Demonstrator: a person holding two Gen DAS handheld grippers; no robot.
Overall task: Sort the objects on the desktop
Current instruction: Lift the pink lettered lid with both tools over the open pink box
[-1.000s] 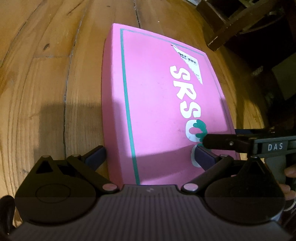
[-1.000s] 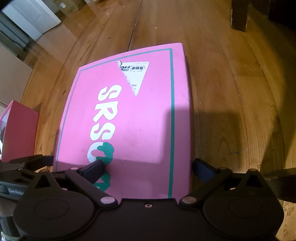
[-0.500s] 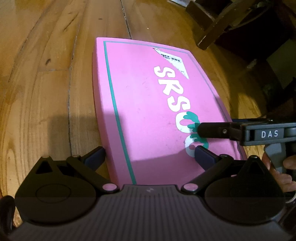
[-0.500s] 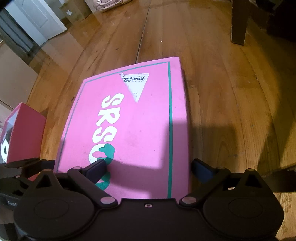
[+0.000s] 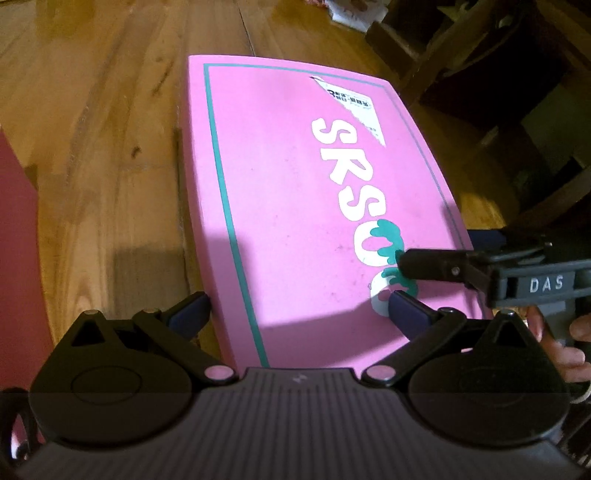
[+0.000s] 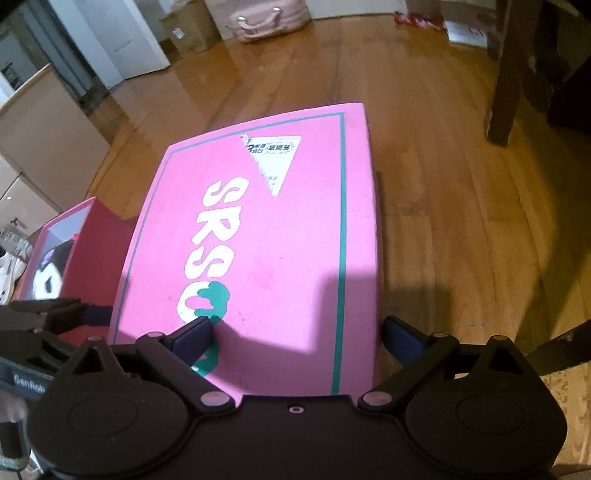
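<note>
A flat pink box [image 5: 295, 206] with white "SRSO" lettering and a teal border is held between both grippers above the wood floor [image 5: 92, 147]. My left gripper [image 5: 299, 310] has its jaws spread wide. Its left finger presses the box's left side wall and its right finger lies on the lid. My right gripper [image 6: 299, 332] mirrors this on the pink box [image 6: 280, 236], with its right finger at the right side wall and its left finger on the lid. Each gripper's inner finger shows in the other's view. The box's underside is hidden.
A dark red box [image 6: 74, 251] with a cartoon face sits close by the pink box's left side. A dark wooden furniture leg [image 6: 506, 92] stands at the far right. A pink bag [image 6: 269, 18] and cardboard boxes [image 6: 188, 33] stand by the far wall.
Both grippers have risen with the pink box between them. The floor now looks farther off, and the red box and the far side of the room have come into view.
</note>
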